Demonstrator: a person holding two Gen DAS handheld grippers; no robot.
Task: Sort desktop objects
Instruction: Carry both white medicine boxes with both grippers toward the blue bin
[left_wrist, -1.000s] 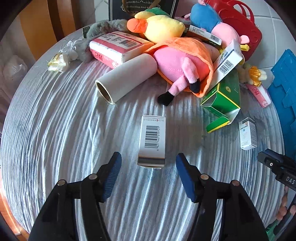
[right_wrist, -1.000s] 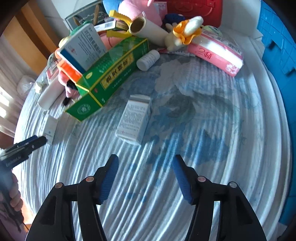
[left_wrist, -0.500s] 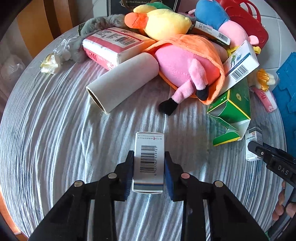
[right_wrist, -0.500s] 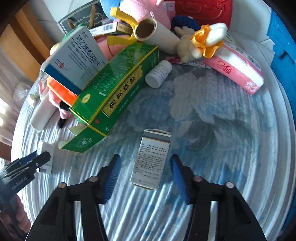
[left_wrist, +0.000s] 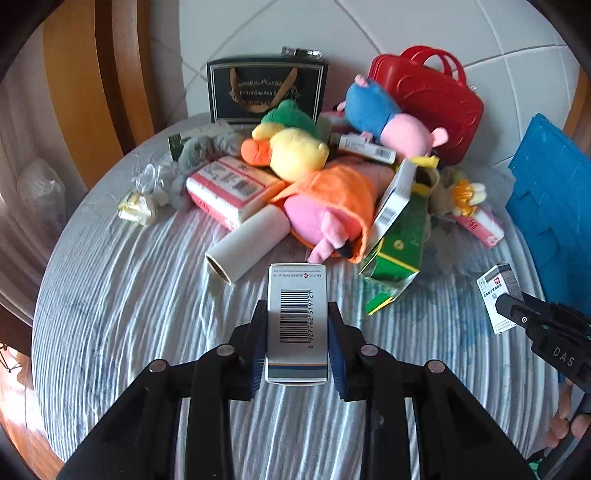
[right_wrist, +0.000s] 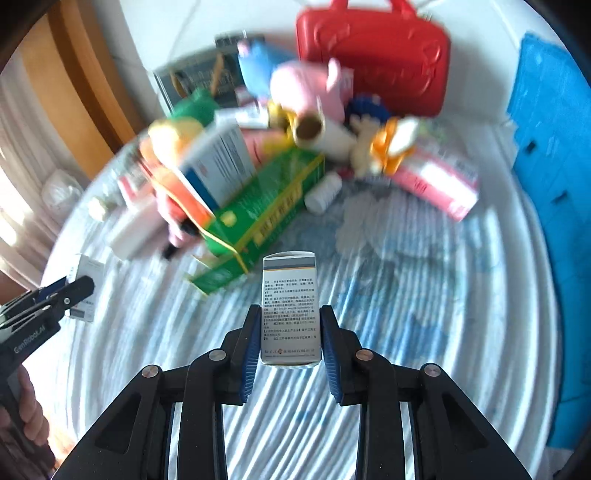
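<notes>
Left wrist: left gripper (left_wrist: 297, 345) clamps barcode box (left_wrist: 297, 317), lifted clear of the desk (left_wrist: 122, 314). Toys, cartons and roll (left_wrist: 246, 248) lie unsorted behind.

Right wrist: right gripper (right_wrist: 290, 341) grips text box (right_wrist: 290, 314), also raised. Sorting looks barely begun; the pile (right_wrist: 258, 173) remains.

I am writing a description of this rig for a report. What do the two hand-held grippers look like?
Both are made of black plastic. The left gripper and the right gripper each have two angled fingers with ribbed blue pads and round silver rivets at the joints. White lettering shows on their sides: "DAS" on the right one, "GenRobot.AI" on the left one. No cables or sleeves are visible.
</notes>
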